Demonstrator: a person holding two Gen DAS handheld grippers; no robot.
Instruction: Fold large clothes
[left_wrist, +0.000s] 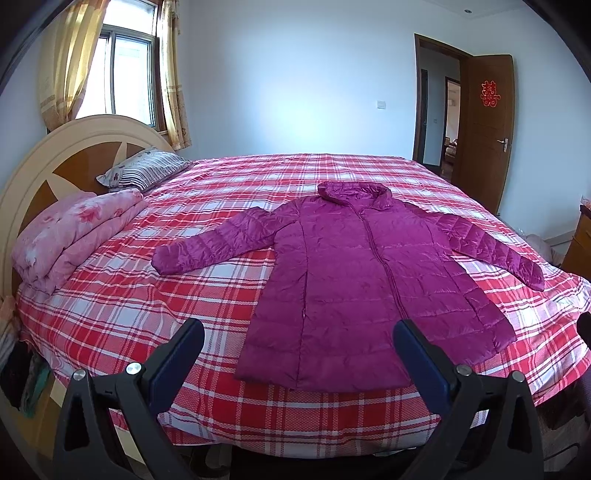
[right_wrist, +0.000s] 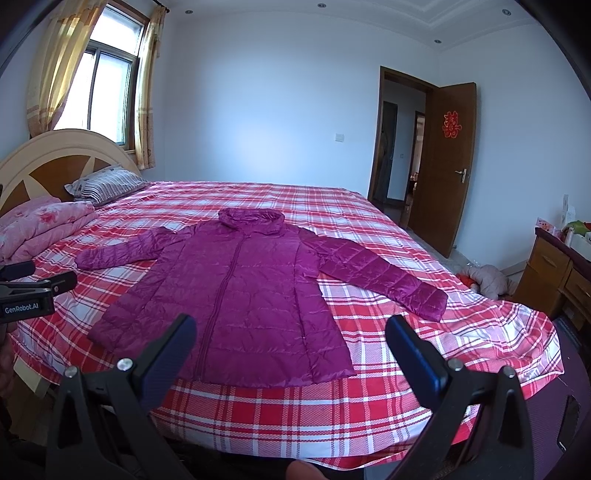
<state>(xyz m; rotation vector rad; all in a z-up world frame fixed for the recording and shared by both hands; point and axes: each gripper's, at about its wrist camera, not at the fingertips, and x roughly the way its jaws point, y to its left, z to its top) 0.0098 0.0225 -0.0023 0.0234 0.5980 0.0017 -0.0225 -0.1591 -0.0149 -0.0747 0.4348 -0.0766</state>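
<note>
A long magenta quilted jacket (left_wrist: 354, 280) lies flat and face up on the red plaid bed (left_wrist: 129, 306), zipped, collar far, hem near, both sleeves spread outward. It also shows in the right wrist view (right_wrist: 243, 295). My left gripper (left_wrist: 299, 332) is open and empty, held above the near bed edge just short of the hem. My right gripper (right_wrist: 291, 328) is open and empty, also hovering before the hem. The left gripper shows at the left edge of the right wrist view (right_wrist: 37, 284).
A folded pink floral quilt (left_wrist: 74, 236) and a striped pillow (left_wrist: 144, 170) lie by the headboard (left_wrist: 33, 173) at the left. An open wooden door (right_wrist: 439, 166) stands at the far right. A wooden cabinet (right_wrist: 561, 273) and a bundle on the floor (right_wrist: 487, 280) are right of the bed.
</note>
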